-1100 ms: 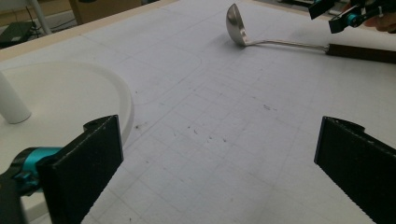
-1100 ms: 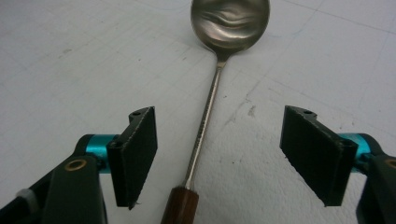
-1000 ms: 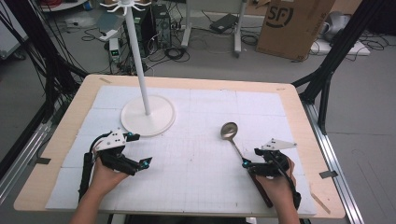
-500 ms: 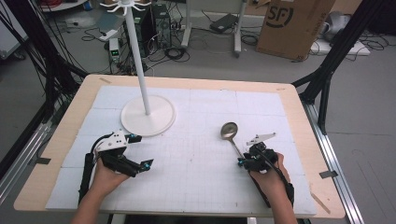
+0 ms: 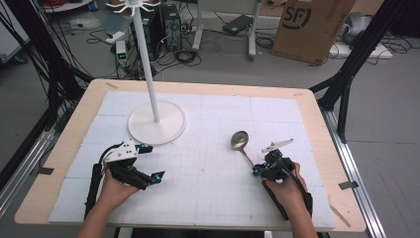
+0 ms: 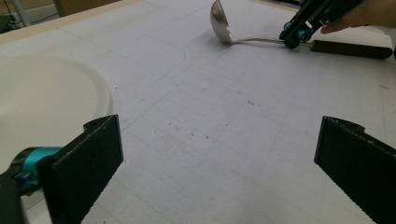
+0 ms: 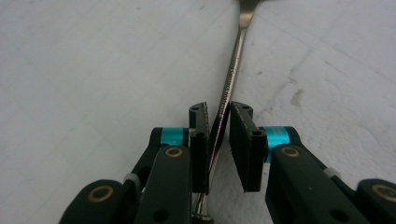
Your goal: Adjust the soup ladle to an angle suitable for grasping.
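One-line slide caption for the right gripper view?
Right hand-held gripper closing its jaws around the ladle's metal shaft on the white gridded mat.

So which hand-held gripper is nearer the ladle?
Right. The right hand-held gripper has its jaws closed around the ladle shaft; the left hand-held gripper sits open, well off to its left, near the white stand base.

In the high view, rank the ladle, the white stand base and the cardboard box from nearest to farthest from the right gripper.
1. Ladle: its handle sits between the right gripper jaws.
2. White stand base: left, across the table.
3. Cardboard box: on the floor beyond the table.
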`<act>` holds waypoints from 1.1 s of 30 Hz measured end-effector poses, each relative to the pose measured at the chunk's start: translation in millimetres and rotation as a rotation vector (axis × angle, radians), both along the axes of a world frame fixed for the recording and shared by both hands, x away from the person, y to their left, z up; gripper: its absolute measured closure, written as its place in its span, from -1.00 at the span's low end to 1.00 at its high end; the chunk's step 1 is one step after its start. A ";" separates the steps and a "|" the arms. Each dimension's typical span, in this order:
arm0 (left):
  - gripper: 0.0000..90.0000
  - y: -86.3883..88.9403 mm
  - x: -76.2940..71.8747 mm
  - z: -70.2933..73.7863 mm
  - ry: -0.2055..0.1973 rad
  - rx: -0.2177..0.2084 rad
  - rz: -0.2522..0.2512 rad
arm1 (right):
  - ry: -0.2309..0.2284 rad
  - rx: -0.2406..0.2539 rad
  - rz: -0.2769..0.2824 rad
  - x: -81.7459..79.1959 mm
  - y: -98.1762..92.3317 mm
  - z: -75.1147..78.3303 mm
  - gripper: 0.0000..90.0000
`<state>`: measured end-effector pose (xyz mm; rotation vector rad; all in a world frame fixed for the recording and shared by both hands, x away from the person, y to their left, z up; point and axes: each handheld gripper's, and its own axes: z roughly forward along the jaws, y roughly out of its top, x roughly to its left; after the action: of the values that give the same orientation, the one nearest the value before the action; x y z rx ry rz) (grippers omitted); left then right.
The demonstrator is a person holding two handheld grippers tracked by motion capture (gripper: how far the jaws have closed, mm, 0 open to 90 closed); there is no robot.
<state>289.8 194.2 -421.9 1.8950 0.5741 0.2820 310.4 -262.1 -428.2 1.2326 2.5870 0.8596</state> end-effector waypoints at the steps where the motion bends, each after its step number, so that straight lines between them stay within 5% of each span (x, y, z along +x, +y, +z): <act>1: -0.96 0.1 -0.2 0.2 0.001 0.000 0.002 | 0.000 0.000 0.000 0.0 0.0 0.0 0.75; 11: -0.96 2.4 -0.6 2.4 -0.004 -0.025 -0.002 | 0.006 -0.053 0.109 -3.0 22.7 3.7 0.80; 23: -0.96 5.4 -2.3 7.2 -0.013 -0.033 0.000 | -0.003 -0.081 0.153 2.8 52.0 4.7 0.86; 33: -0.96 8.0 -3.1 10.5 -0.016 -0.025 0.001 | -0.009 -0.095 0.257 3.6 98.2 5.3 0.86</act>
<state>286.7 202.2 -411.4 1.8664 0.5657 0.2892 314.1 -163.9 -422.9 0.8823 2.7840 0.7697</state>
